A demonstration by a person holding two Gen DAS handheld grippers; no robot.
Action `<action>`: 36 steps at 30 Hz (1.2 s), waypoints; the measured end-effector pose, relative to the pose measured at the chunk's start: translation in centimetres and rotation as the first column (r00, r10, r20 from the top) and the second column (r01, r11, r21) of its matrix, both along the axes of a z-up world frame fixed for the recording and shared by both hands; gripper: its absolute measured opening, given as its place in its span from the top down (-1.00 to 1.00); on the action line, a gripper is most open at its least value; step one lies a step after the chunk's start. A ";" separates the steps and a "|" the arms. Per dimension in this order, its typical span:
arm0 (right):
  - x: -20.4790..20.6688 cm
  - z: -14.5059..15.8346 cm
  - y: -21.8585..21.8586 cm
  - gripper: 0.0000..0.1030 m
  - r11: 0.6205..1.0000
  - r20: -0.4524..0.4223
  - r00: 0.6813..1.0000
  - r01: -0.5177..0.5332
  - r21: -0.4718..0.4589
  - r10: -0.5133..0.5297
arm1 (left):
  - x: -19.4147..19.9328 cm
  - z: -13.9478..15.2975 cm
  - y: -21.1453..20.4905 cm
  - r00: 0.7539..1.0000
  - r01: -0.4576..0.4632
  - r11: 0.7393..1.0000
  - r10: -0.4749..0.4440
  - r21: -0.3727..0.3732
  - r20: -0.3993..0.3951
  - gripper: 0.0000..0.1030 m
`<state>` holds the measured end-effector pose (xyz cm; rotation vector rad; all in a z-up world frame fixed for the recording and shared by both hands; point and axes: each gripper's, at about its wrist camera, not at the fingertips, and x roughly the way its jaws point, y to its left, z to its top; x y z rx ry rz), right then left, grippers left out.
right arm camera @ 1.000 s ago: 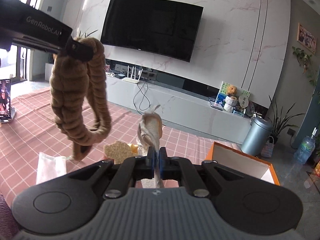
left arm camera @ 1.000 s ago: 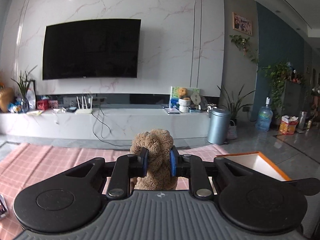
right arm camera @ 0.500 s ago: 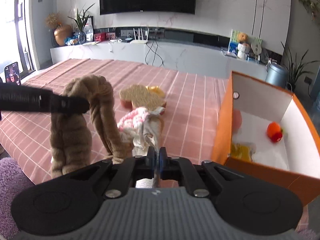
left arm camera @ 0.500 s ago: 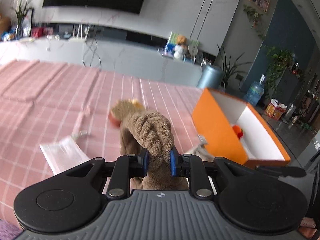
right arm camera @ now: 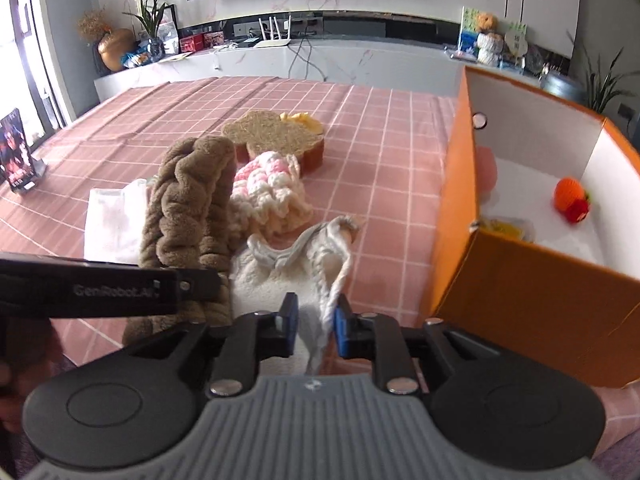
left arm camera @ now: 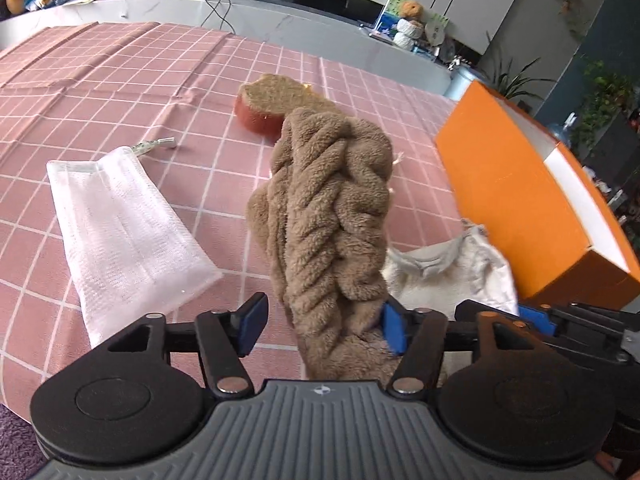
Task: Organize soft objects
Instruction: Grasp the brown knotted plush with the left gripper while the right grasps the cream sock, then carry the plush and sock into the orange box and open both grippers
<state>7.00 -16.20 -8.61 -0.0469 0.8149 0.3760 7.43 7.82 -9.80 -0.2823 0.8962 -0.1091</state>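
A brown braided plush headband (left arm camera: 328, 208) stands on the pink checked cloth between the jaws of my left gripper (left arm camera: 323, 330). The jaws are opening: the left pad is clear of the plush, which still brushes the right pad. Beside it lies a cream drawstring pouch (right arm camera: 280, 272). A loose fold of it hangs between the jaws of my right gripper (right arm camera: 316, 328), which are opening and not pressing on it. In the right wrist view the headband (right arm camera: 192, 204) rises just left of the pouch, with a left finger (right arm camera: 100, 290) across its base.
An orange box (right arm camera: 520, 300) stands open at the right and holds an orange knitted toy (right arm camera: 570, 200). A white mesh pouch (left arm camera: 120, 232) lies to the left. Further back are a brown sponge (left arm camera: 276, 100) and a pink-and-cream crochet piece (right arm camera: 272, 188). A phone stand (right arm camera: 18, 156) sits far left.
Both grippers have come down from the air to the tabletop and tilted downward. Both jaws, shut on the headband and the pouch before, have parted. Headband and pouch now rest on the cloth.
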 end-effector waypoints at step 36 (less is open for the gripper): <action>-2.5 6.4 -2.0 0.95 0.996 0.207 0.978 0.012 0.089 -0.030 | -3.5 10.6 -3.0 0.948 0.035 0.995 -0.064 0.097 0.311 0.58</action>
